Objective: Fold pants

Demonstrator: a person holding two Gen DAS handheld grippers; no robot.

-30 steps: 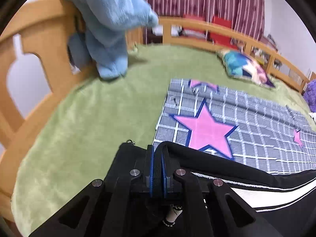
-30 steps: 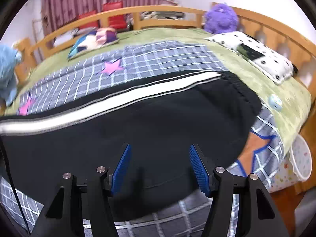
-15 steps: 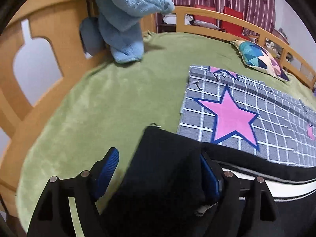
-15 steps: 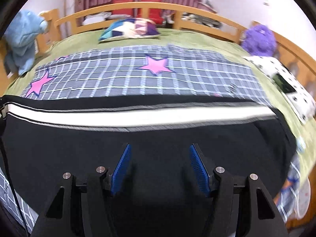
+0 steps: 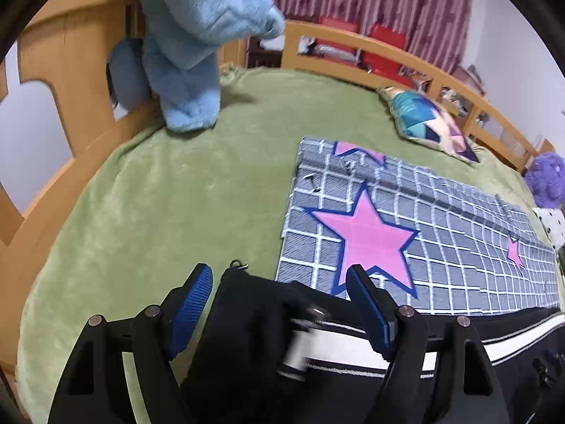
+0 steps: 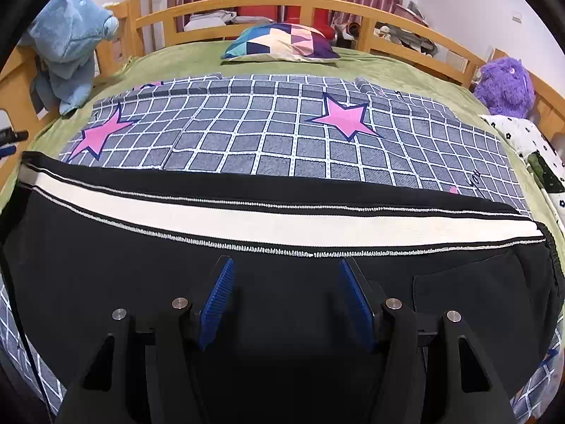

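Black pants (image 6: 282,304) with a white side stripe (image 6: 268,219) lie flat across the near edge of the bed, on a grey checked blanket with pink stars (image 6: 282,134). My right gripper (image 6: 285,282) is open and empty, low over the middle of the pants. My left gripper (image 5: 279,293) is open, with its fingers either side of the pants' left end (image 5: 254,304); that end lies loose between the jaws, ungripped.
A green bedspread (image 5: 169,205) covers the bed inside a wooden rail (image 5: 353,39). A blue plush (image 5: 197,35) hangs on the left rail. A patchwork pillow (image 6: 282,42) lies at the back, a purple plush (image 6: 505,81) and a spotted white cloth (image 6: 529,148) at right.
My left gripper, shut on the pants' end a second ago, has opened and let it go. The right gripper stayed open and swung left to face the pants squarely.
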